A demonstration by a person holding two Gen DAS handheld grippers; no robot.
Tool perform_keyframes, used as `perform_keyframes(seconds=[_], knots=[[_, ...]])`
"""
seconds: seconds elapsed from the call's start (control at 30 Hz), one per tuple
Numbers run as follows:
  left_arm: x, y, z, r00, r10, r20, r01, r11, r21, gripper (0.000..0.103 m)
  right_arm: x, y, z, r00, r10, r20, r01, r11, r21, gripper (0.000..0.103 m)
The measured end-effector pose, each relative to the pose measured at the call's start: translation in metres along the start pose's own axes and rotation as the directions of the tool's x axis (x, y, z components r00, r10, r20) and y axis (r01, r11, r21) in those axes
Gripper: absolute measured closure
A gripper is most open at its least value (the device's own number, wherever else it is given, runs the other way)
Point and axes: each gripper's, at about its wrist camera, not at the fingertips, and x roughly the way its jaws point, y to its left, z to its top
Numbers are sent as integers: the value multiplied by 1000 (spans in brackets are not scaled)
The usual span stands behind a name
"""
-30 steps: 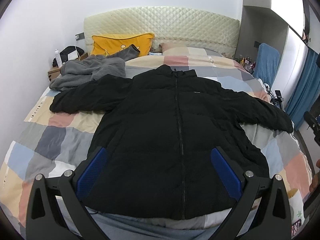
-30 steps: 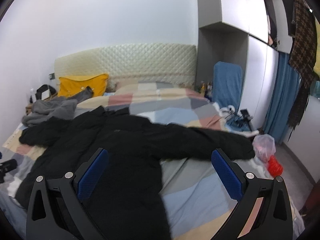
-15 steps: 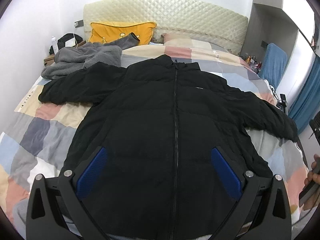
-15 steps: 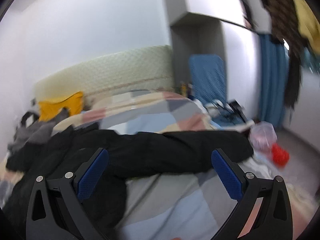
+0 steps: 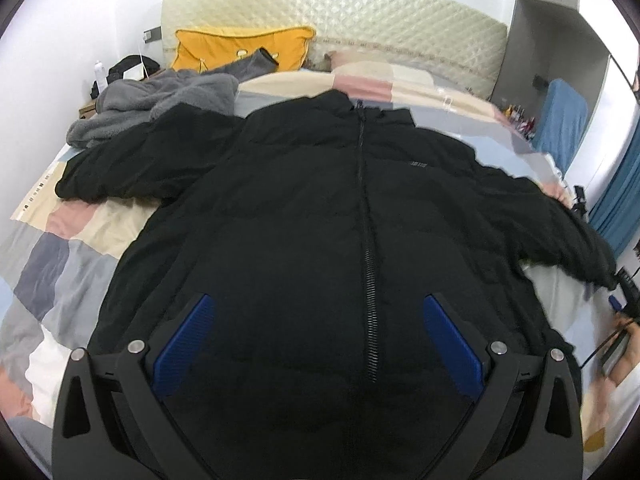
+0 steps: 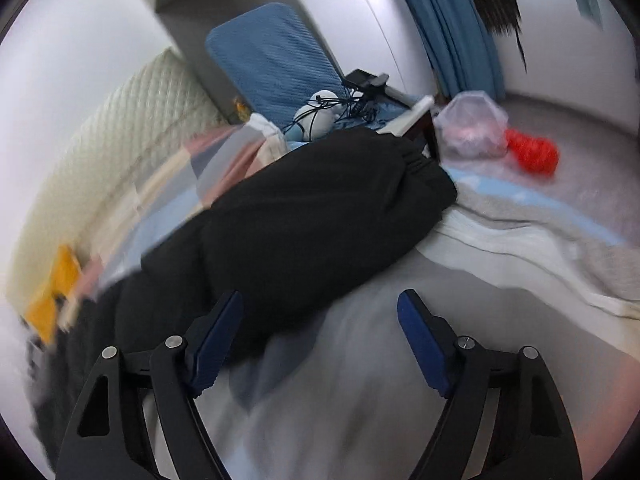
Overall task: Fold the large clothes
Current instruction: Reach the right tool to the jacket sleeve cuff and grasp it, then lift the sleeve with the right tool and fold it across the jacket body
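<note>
A large black puffer jacket (image 5: pixel 304 216) lies face up on the patchwork bed (image 5: pixel 60 248), zipped, with both sleeves spread out. My left gripper (image 5: pixel 318 336) hovers open over the jacket's lower front, its blue pads on either side of the zipper and nothing pinched. In the right wrist view the jacket's right sleeve (image 6: pixel 320 216) runs across the picture to its cuff (image 6: pixel 424 168). My right gripper (image 6: pixel 320 320) sits just below that sleeve, rolled sideways. Its jaws are closing, with only bedsheet between them. The left pad is near the sleeve's edge.
A grey fleece garment (image 5: pixel 160 100) and a yellow pillow (image 5: pixel 240 48) lie by the quilted headboard (image 5: pixel 360 20). Off the bed's right side are a blue chair (image 6: pixel 272 64), cabled devices (image 6: pixel 352 100), a clear plastic bag (image 6: pixel 472 124) and a red object (image 6: pixel 532 152) on the floor.
My left gripper has come forward and lower over the jacket. My right gripper has rolled and dropped toward the right sleeve's cuff, and its jaws have narrowed.
</note>
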Motion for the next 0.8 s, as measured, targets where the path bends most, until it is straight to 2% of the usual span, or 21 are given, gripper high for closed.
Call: perform_keyframes(seconds=[0.1,0.2,0.3,0.37,0.43,0.47,0.5,0.6,0.73,0.8], knots=[[15,-1,0,1000,4,-30,-4,1000,5,0,16,-16,10,999,42,18,-44,993,107,24],[24,-3,3,999,-3,-39,4,1000,20,0,31,-20,24,997,66,33,-69,990,122,24],[28,-4,9,999,-16,-29,17,999,39,0,50,-25,34,1000,26,6,-26,987,159,24],[26,-3,15,1000,-14,-16,14,999,53,0,53,-27,39,999,23,41,-30,984,175,24],[24,0,28,1000,-27,-5,27,997,71,0,54,-25,45,996,42,77,-56,980,193,37],[23,2,34,1000,-27,4,27,997,76,0,51,-23,47,995,42,96,-61,977,203,53],[22,4,41,1000,-23,19,22,996,87,0,51,-22,51,994,44,103,-65,977,202,63],[20,9,55,999,-8,45,3,993,117,0,46,-9,62,992,30,124,-49,988,148,85],[10,19,58,994,-39,101,28,994,103,0,42,1,77,993,-15,116,1,993,115,91],[9,24,56,992,-19,122,4,993,121,0,33,9,88,990,-14,139,1,996,95,93]])
